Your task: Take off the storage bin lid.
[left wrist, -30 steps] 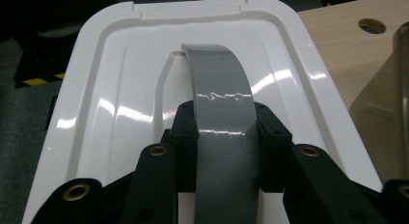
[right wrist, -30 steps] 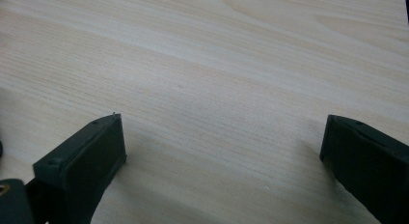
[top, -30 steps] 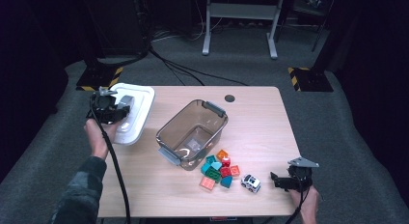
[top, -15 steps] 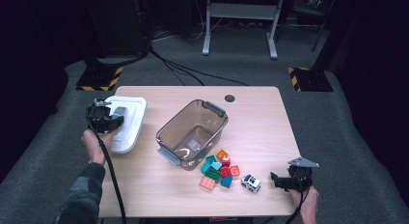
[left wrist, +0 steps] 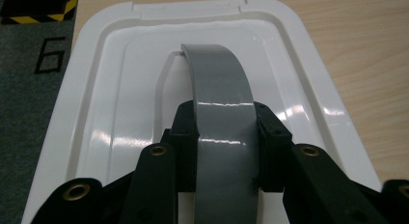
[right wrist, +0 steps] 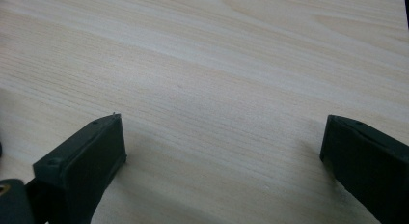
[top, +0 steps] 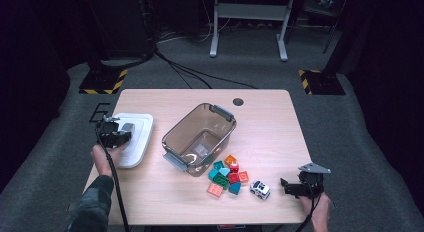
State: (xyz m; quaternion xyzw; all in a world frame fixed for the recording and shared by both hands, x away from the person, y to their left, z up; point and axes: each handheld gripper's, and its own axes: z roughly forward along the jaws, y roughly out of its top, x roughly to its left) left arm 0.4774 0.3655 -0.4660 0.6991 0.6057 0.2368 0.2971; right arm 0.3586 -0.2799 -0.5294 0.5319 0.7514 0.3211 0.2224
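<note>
Gripping the grey handle of the white lid, the left tongs are clamped on it at the counter's left side, left of the clear bin. The lid looks light, stiff and glossy, likely slippery; the handle's middle seems the surest hold. The right tongs stand apart over bare wood.

Black tools, brass screws, dark sleeve

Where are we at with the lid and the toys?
The bin stands open and looks empty. The left claw grips the grey handle of the white lid at the table's left edge. The bricks and toy car lie loose. The right claw is open.
</note>
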